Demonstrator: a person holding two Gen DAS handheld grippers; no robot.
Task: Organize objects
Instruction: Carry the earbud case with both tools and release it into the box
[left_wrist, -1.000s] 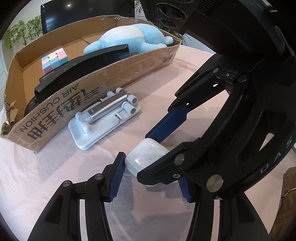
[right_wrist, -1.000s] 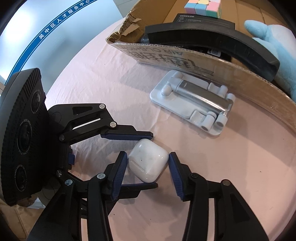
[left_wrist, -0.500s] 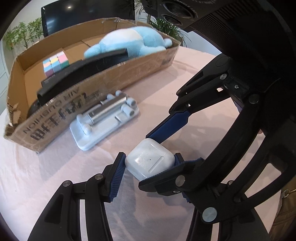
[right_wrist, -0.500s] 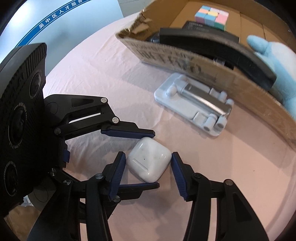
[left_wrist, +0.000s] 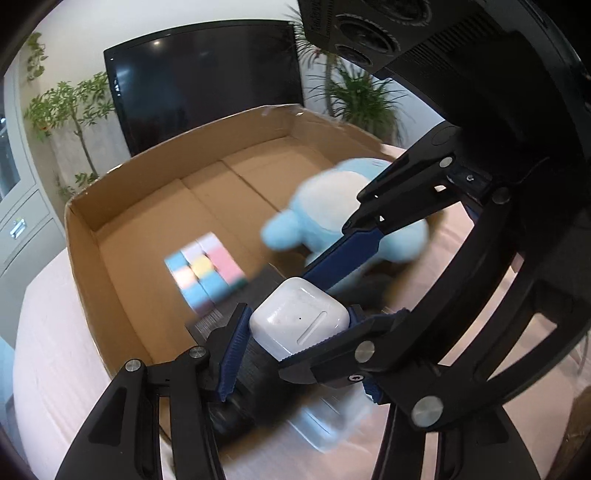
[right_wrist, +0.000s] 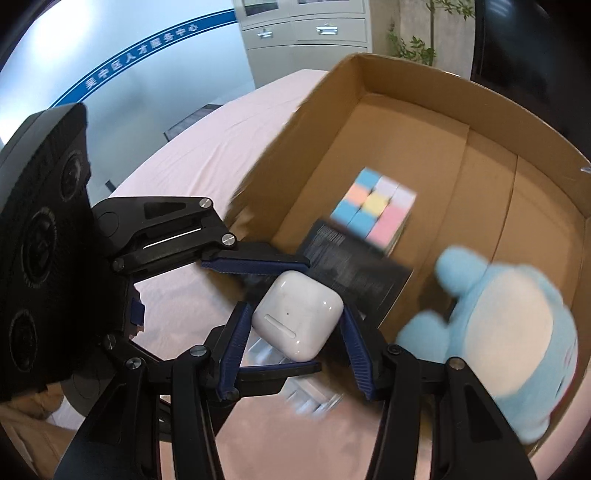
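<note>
The white earbud case (left_wrist: 299, 325) is held in the air above the near wall of the cardboard box (left_wrist: 85, 258), pinched from 4 sides: the left gripper (left_wrist: 295, 328) clamps it on 2 faces and the right gripper (right_wrist: 295, 325) clamps it on the other 2, crosswise. The box floor lies ahead and below both grippers, with the cube (right_wrist: 373, 210) at far left, the black box (right_wrist: 354, 258) directly beneath and the blue plush (right_wrist: 506, 339) to the right. In my judgement, bare cardboard beyond the cube is the likeliest drop spot; neither hand is nearer.

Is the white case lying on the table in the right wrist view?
No: both claws hold the case in the air, above the table.
</note>
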